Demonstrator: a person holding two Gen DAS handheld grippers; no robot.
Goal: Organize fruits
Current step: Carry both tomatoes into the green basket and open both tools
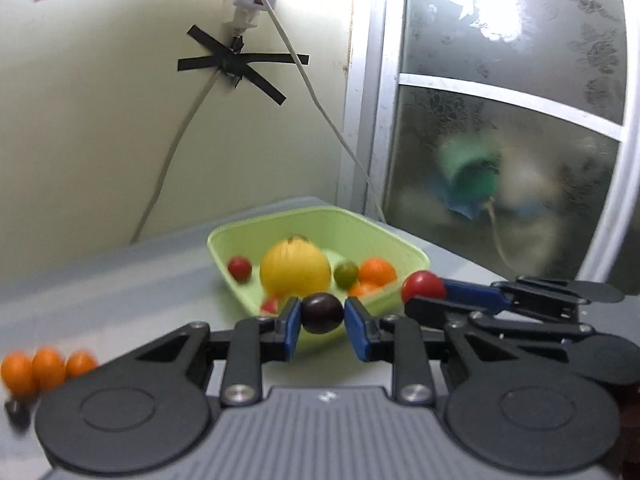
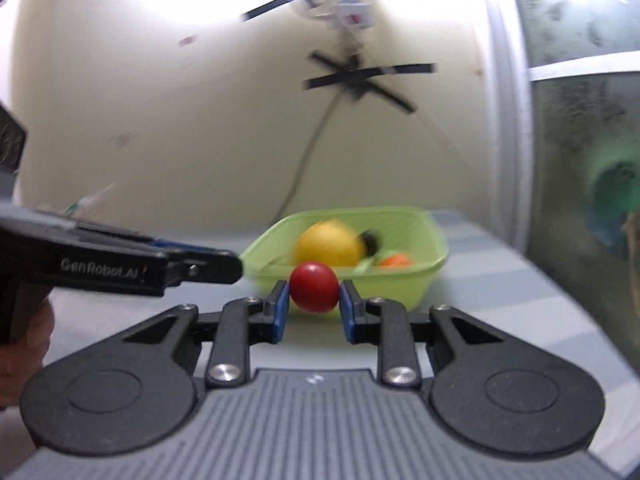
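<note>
My left gripper (image 1: 322, 314) is shut on a dark purple fruit (image 1: 322, 313), held just short of a light green basin (image 1: 372, 224). Inside the basin lie a big yellow fruit (image 1: 295, 268), a red one (image 1: 239, 268), a small green one (image 1: 346, 273) and oranges (image 1: 376, 271). My right gripper (image 2: 314, 294) is shut on a red round fruit (image 2: 314, 287) in front of the same green basin (image 2: 400, 280). In the left wrist view the right gripper (image 1: 426, 290) reaches in from the right with that red fruit (image 1: 423, 286) by the basin's near corner.
Three small oranges (image 1: 48, 366) and a dark fruit (image 1: 17, 412) lie on the grey table (image 1: 120, 280) at the left. A wall with taped cables (image 1: 236, 60) stands behind the basin. A frosted glass door (image 1: 512, 120) is at the right.
</note>
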